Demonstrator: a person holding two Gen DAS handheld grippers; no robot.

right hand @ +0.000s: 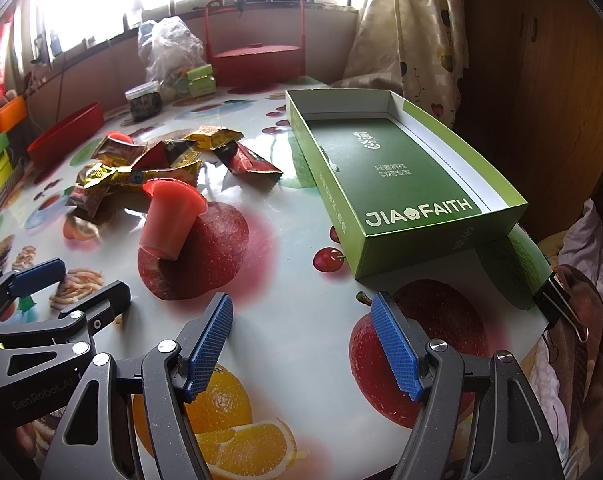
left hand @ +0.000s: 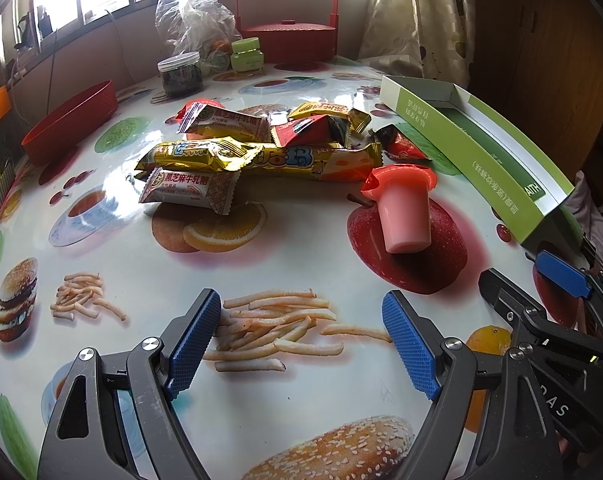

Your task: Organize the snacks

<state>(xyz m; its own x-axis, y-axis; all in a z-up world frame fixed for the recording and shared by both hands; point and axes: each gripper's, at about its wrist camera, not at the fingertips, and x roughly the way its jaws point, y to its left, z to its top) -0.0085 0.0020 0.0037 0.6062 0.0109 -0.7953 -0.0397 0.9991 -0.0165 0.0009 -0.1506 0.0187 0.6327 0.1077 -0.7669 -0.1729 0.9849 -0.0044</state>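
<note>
The counter (right hand: 301, 280) under me is the biggest thing here, covered in a glossy cloth printed with apples, oranges, burgers and fries. On its right side lies the open green box (right hand: 393, 172), a shallow cardboard tray with white inner walls and "JIA FAITH" printed on its floor; nothing sits inside it. At the far end stands a red lidded carrier with a tall handle (left hand: 287, 36), with a crumpled clear plastic bag (left hand: 193, 12) just beside it on the left, and a long red tray (left hand: 71, 120) rests by the left edge.

The snacks are heaped in the middle of the counter, well apart from the box: a long yellow wafer pack (left hand: 293, 160) with two white sesame-candy packs (left hand: 191, 190) touching it, and red and yellow triangular packets (left hand: 313, 130) behind. A pink jelly cup (left hand: 405, 208) lies tipped on the printed apple, between the heap and the box, its red lid pointing away from me. A dark-filled jar (left hand: 181, 72) and a small green jar (left hand: 246, 54) stand farther back.

My left gripper (left hand: 303, 340) hovers above the printed fries, jaws spread wide and holding nothing. My right gripper (right hand: 303, 344) hangs near the box's near corner, jaws likewise apart and bare.
</note>
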